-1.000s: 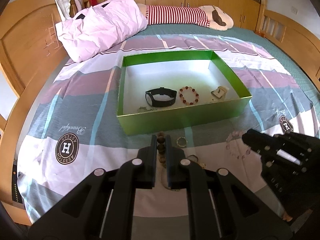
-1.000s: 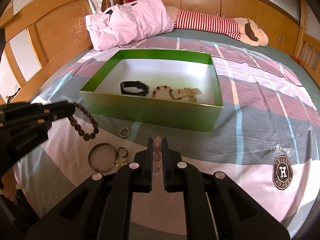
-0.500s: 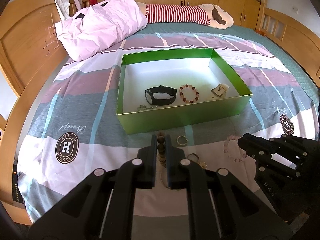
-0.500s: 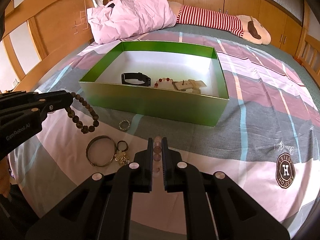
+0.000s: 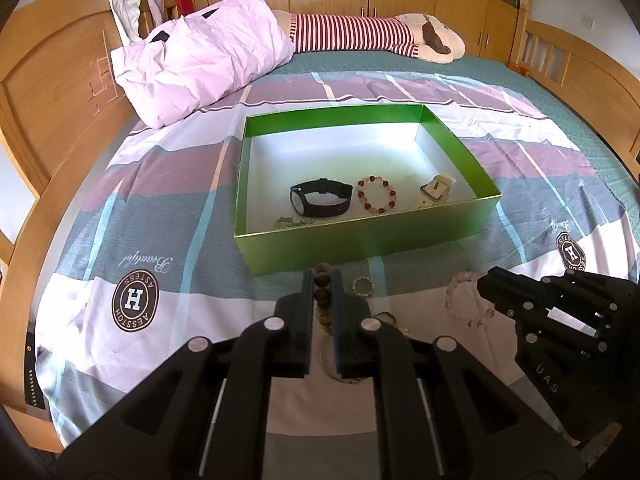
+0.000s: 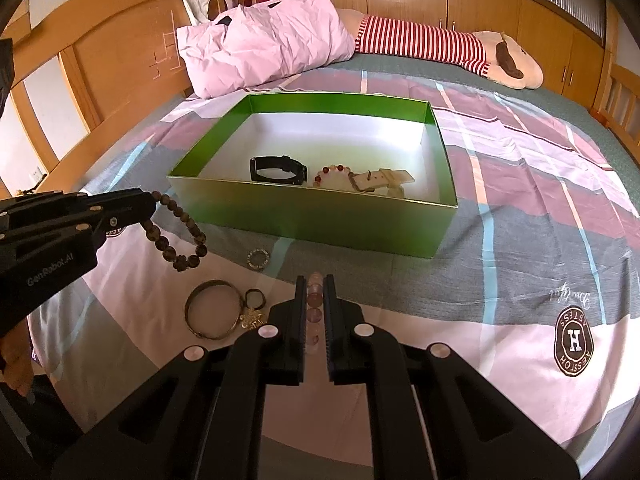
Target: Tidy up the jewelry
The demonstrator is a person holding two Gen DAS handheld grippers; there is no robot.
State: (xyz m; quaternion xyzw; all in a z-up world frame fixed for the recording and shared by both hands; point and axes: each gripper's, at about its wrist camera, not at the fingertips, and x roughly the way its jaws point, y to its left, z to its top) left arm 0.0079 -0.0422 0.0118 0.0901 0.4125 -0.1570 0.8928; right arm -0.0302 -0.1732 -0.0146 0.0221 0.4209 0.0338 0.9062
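Note:
A green box (image 5: 360,236) (image 6: 312,220) lies open on the bed. It holds a black watch (image 5: 320,198), a red bead bracelet (image 5: 376,195), a cream strap (image 5: 434,192) and a small chain (image 5: 290,222). My left gripper (image 5: 322,276) is shut on a dark wooden bead bracelet (image 6: 176,236), which hangs above the sheet in front of the box. My right gripper (image 6: 315,280) is shut on a pale pink bead bracelet (image 5: 464,304), held just above the sheet.
On the sheet in front of the box lie a small silver ring (image 6: 258,259), a metal bangle (image 6: 210,314), a black loop (image 6: 255,298) and a gold charm (image 6: 252,320). A pink pillow (image 5: 200,56) and a striped plush (image 5: 360,36) lie behind the box.
Both grippers have lifted and moved a little toward the box, each with its bracelet held. The dark bracelet now hangs clear of the sheet.

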